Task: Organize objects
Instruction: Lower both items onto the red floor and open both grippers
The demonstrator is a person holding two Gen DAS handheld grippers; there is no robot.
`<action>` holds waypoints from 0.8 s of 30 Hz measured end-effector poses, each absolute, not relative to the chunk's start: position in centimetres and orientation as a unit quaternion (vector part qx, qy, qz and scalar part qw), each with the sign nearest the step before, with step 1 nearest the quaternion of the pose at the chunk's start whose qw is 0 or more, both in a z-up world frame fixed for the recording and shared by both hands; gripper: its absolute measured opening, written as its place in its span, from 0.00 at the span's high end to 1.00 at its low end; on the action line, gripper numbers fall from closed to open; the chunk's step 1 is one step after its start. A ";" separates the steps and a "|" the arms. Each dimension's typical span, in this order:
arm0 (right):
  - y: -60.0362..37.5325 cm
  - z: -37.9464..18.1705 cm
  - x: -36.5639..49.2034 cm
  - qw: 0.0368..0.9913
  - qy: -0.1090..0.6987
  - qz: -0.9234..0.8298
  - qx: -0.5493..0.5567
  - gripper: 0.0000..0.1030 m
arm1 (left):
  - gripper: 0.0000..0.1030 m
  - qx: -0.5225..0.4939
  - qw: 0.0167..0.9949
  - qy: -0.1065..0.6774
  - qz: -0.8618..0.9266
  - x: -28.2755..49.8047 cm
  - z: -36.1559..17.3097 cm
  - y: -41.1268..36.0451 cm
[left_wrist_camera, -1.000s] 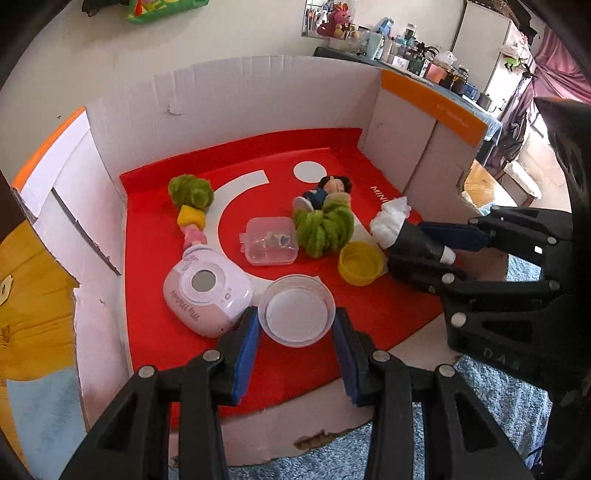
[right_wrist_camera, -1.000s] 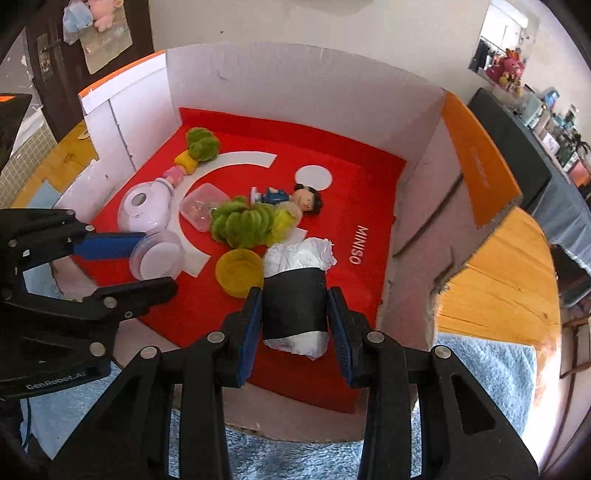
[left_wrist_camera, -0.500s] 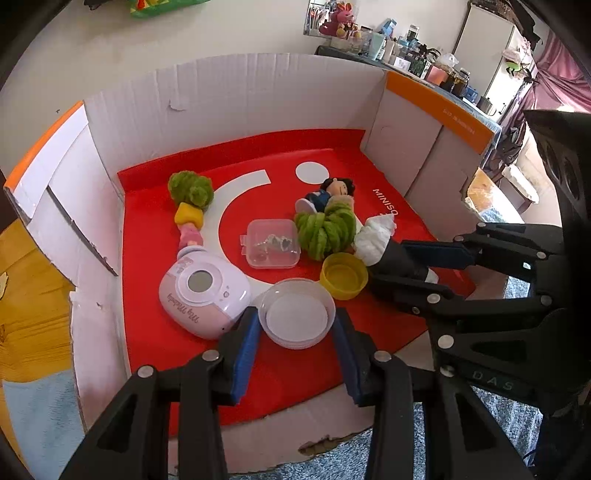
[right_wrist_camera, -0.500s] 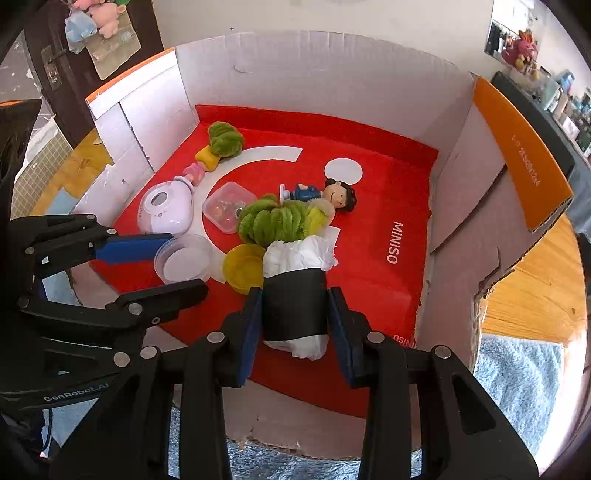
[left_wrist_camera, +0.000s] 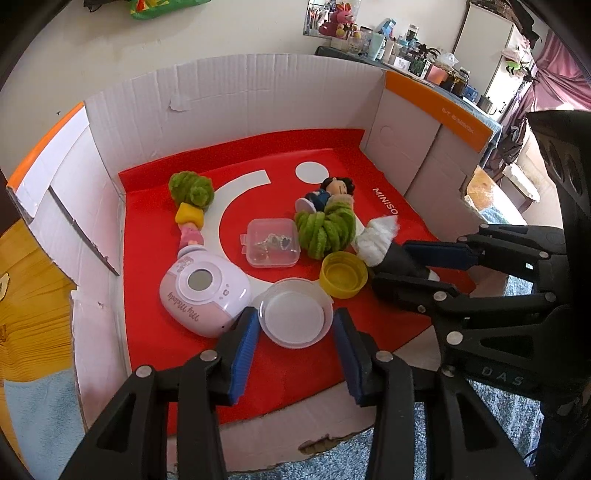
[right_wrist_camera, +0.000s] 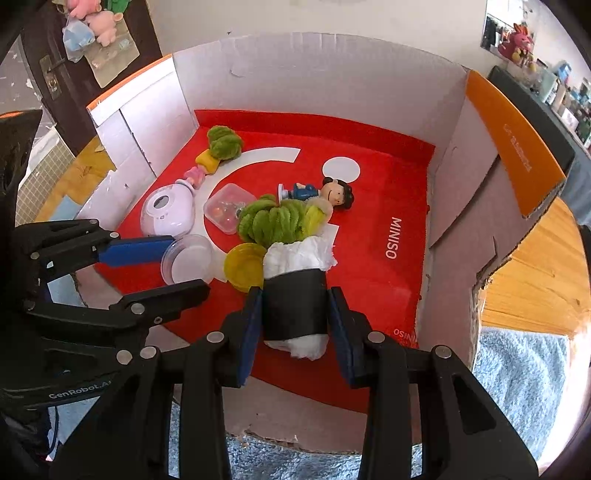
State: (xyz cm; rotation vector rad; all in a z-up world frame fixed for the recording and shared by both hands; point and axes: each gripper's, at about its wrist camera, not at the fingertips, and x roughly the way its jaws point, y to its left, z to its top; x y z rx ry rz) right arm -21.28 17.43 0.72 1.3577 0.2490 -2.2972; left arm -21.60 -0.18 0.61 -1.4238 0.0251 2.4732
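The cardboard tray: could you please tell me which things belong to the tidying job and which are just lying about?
Job: round clear plastic lid; black tube stuffed with white tissue; yellow plastic cap.
Lying about: pink toy camera; green fuzzy bundle; small doll.

– What sort of place was it?
– A lived-in home; a cluttered counter (left_wrist_camera: 424,61) of jars and bottles stood by a white fridge (left_wrist_camera: 484,33); plush toys (right_wrist_camera: 99,18) hung on a dark door (right_wrist_camera: 74,74); a purple curtain (left_wrist_camera: 561,74) hung nearby.
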 end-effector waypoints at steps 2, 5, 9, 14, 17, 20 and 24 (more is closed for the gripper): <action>17.6 0.8 -21.4 0.230 0.087 -0.835 0.492 0.63 | 0.51 -0.493 0.143 0.011 0.858 -21.6 0.6 0.0; 17.7 0.9 -21.4 0.230 0.088 -0.836 0.490 0.62 | 0.47 -0.492 0.141 0.012 0.859 -21.6 0.7 0.1; 17.6 1.0 -21.2 0.229 0.087 -0.839 0.486 0.60 | 0.47 -0.490 0.138 0.011 0.860 -21.3 0.9 -0.1; 17.6 1.5 -20.8 0.228 0.089 -0.842 0.480 0.54 | 0.47 -0.485 0.130 0.013 0.864 -20.9 1.3 -0.4; 17.8 1.9 -20.4 0.227 0.091 -0.846 0.475 0.49 | 0.47 -0.480 0.126 0.014 0.868 -20.5 1.7 -0.6; 17.8 2.3 -19.8 0.229 0.092 -0.849 0.468 0.49 | 0.47 -0.474 0.122 0.010 0.872 -20.1 2.1 -1.0; 17.8 2.9 -19.1 0.230 0.093 -0.853 0.459 0.49 | 0.47 -0.465 0.115 0.006 0.878 -19.3 2.6 -1.4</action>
